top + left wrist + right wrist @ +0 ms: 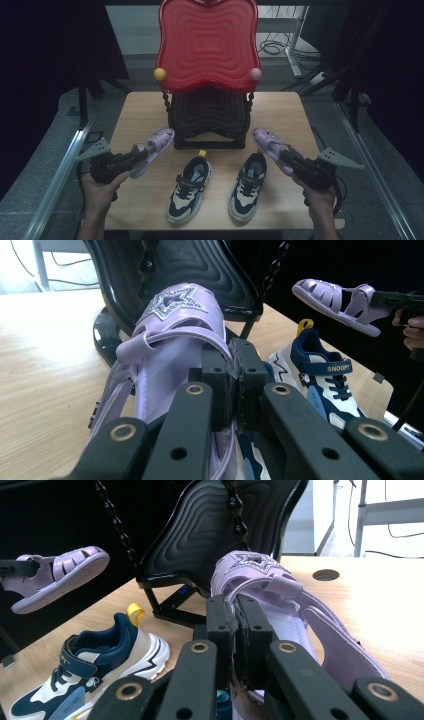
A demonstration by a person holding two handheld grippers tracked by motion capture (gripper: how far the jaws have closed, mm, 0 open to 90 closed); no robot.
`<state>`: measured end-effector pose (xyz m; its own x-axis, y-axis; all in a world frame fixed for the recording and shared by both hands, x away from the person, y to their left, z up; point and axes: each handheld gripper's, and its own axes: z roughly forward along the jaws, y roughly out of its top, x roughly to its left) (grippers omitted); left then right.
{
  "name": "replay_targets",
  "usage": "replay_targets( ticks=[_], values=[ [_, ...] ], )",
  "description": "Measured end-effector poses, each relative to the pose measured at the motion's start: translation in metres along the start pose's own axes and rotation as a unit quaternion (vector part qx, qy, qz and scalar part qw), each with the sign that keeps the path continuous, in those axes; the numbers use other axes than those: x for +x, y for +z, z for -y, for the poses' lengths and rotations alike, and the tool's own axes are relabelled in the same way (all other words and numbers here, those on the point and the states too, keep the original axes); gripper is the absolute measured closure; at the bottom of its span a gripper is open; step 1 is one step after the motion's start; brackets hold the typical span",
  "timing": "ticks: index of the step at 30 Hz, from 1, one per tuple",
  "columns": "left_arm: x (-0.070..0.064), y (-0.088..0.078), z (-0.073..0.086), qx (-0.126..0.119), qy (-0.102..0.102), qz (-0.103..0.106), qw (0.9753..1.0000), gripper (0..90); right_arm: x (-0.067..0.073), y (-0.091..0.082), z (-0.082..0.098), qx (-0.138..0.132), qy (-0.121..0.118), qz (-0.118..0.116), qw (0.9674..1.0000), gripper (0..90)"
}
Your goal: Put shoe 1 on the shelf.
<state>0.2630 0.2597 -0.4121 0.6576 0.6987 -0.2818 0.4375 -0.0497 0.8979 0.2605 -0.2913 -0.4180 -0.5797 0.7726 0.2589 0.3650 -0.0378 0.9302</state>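
I have the left gripper (134, 154) clamped on the heel strap of the left lilac sandal (154, 148), its jaws pressed together on the strap in the left gripper view. The sandal is off the counter (135, 112), toe pointing up toward the black lower tier (210, 117) of the two-tier shoe rack. My right gripper (289, 161) is clamped the same way on the right lilac sandal (269, 142), jaws nipped on its heel strap, toe aimed at the other side of that tier; the glittery star on its upper shows in the right gripper view (250, 562). The red upper tier (207, 42) stands above the black one. Between my two hands, a pair of navy and cream sneakers (190, 187) sits flat on the counter, toes toward me.
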Motion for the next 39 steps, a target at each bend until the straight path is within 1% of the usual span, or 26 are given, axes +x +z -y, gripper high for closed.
replay_targets(
  ticks=[2,5,13,16,19,25,30,32,39],
  values=[
    [-0.002,0.002,-0.002,0.001,0.003,0.002,1.0000,86.2,0.004,0.004,-0.001,0.000,-0.001,-0.005,1.0000,85.9],
    [-0.003,0.005,-0.004,0.001,0.005,0.002,1.0000,86.2,0.006,0.008,-0.001,-0.001,-0.005,-0.009,0.9999,85.8],
    [-0.006,0.010,-0.008,0.000,0.011,0.003,0.9999,86.2,0.012,0.018,-0.004,-0.005,-0.010,-0.014,0.9998,85.9],
    [-0.005,0.014,-0.009,0.002,0.011,0.003,0.9999,86.2,0.014,0.021,-0.005,-0.003,-0.009,-0.015,0.9998,85.8],
    [-0.005,0.018,-0.010,0.004,0.012,0.004,0.9999,86.2,0.016,0.028,-0.008,0.001,-0.017,-0.015,0.9997,85.8],
    [-0.005,0.025,-0.013,0.001,0.012,0.007,0.9999,86.2,0.020,0.035,-0.010,0.004,-0.020,-0.017,0.9996,85.8],
    [-0.004,0.029,-0.016,-0.003,0.011,0.005,0.9999,86.2,0.022,0.040,-0.011,0.001,-0.017,-0.018,0.9997,85.8],
    [-0.004,0.032,-0.017,-0.003,0.010,0.004,0.9999,86.2,0.024,0.045,-0.013,0.001,-0.016,-0.018,0.9997,85.9],
    [-0.003,0.040,-0.021,-0.003,0.010,0.002,0.9999,86.2,0.030,0.057,-0.015,0.003,-0.020,-0.017,0.9996,85.8]
  ],
)
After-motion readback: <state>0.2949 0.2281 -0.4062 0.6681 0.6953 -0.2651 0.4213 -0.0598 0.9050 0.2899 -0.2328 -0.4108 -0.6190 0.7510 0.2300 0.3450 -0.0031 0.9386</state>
